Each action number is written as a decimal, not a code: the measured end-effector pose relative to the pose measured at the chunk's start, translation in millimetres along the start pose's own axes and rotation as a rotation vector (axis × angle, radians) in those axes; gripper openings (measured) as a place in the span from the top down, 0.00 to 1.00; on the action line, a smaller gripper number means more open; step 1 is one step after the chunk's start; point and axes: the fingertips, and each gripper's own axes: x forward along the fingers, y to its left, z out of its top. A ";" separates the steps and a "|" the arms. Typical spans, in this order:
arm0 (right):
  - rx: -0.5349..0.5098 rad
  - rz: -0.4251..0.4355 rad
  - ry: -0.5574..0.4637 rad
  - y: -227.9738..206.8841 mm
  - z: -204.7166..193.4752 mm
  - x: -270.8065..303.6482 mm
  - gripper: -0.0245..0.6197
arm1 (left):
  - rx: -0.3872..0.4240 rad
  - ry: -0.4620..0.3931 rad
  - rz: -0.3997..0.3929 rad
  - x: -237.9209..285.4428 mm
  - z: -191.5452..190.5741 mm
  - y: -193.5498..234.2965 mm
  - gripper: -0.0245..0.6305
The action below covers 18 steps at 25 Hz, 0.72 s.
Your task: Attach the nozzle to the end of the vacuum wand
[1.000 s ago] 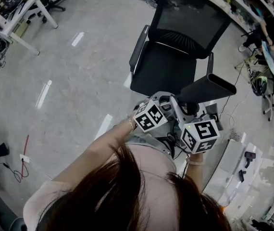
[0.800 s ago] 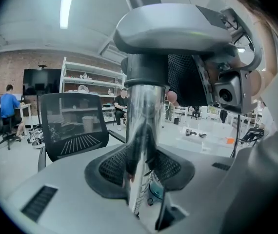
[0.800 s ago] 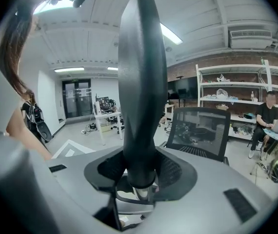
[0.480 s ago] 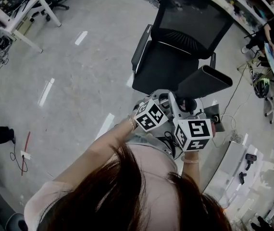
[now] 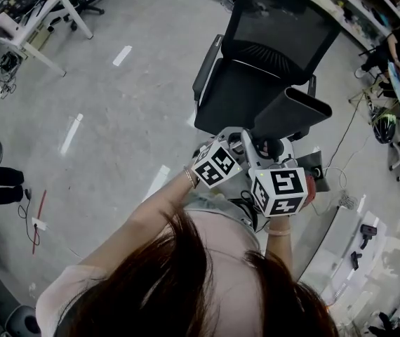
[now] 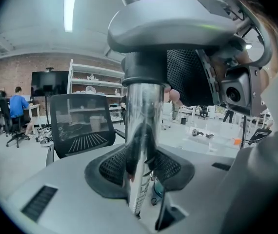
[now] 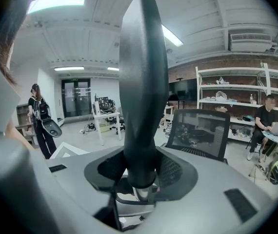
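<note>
Your left gripper is clamped on the vacuum wand, the shiny metal tube standing upright between its two mesh pads. Only your left gripper view shows that tube's length, and it also catches the camera of your other gripper just off to the right.

Now your right gripper view: your right gripper is clenched on the dark nozzle, pads pressing on its narrow neck. From here the nozzle is edge-on, a tall thin blade rising out of the jaws. Right below the neck a short bit of bright metal peeks out, so the neck sits at the wand's end. Whether it's pushed fully home, neither view shows.

The head view gives you what neither gripper view can: the nozzle's broad, flat mouth flaring out over the seat of the black mesh office chair, and both marker cubes, left and right, side by side and nearly touching in front of your chest. You're holding everything in the air above the grey floor. The wand itself is hidden from up there, buried behind the grippers.
</note>
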 end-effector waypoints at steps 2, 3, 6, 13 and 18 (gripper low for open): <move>-0.005 0.002 -0.002 -1.1 -1.2 -3.4 0.68 | -0.005 -0.003 0.002 1.4 0.3 -2.9 0.74; -0.010 0.003 -0.004 -2.1 -2.1 -5.5 0.68 | -0.006 -0.003 0.006 2.5 0.6 -4.4 0.74; -0.039 0.003 -0.003 -3.0 -7.5 -12.9 0.68 | -0.015 -0.006 0.034 4.4 -0.5 -4.4 0.74; -0.049 0.047 -0.002 -9.0 -30.1 -46.3 0.68 | -0.071 -0.025 0.162 1.7 0.0 6.4 0.73; -0.040 0.060 -0.008 -15.2 -45.0 -66.9 0.68 | -0.063 -0.036 0.184 4.2 -2.3 -2.9 0.73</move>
